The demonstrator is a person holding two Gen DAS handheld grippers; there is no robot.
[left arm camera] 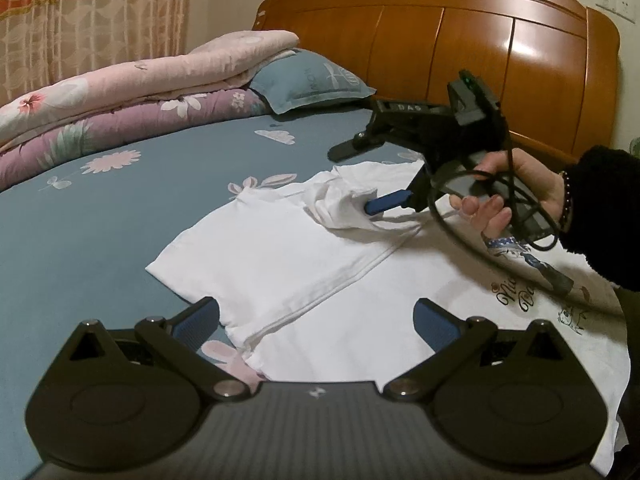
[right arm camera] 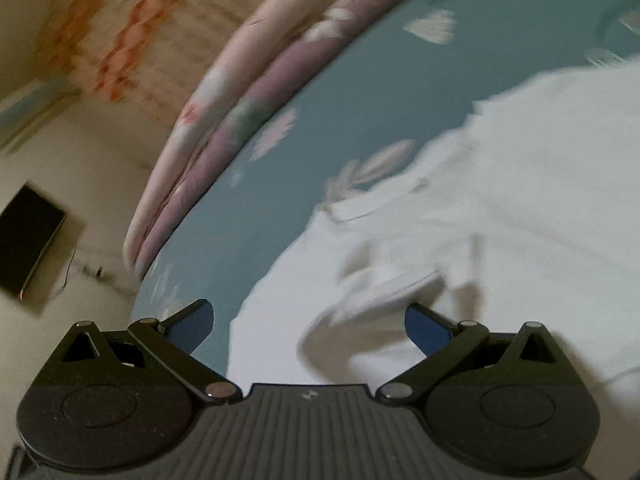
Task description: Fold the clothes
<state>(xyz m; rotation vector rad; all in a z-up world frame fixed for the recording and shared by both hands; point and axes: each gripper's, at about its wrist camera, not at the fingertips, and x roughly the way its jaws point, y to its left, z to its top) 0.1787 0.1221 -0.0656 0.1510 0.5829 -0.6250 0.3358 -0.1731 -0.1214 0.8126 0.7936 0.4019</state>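
White T-shirt (left arm camera: pixel 280 256) spread on blue floral bedsheet (left arm camera: pixel 100 220), centre to lower right of the left wrist view, printed front showing at right edge. One side panel is folded over the body, leaving a long straight hem line running diagonally from lower centre up to the right; likely a lengthwise fold to narrow the shirt.

Right gripper (left arm camera: pixel 370 205), held by a hand (left arm camera: pixel 516 192) in a dark sleeve at right of frame, has one blue finger at a bunched sleeve of the shirt. In its own view, which is motion-blurred, the jaws stand wide apart with bunched cloth between them, no pinch. Fits either reaching for the sleeve or having let it go; can't settle which.

Left gripper (left arm camera: pixel 316 320) hovers at bottom centre over the near shirt edge, jaws spread, gripping nothing.

Folded quilts (left arm camera: pixel 120 96) and pillow (left arm camera: pixel 312 80) sit upper left, by the wooden headboard (left arm camera: pixel 460 40), clear of the folding area.
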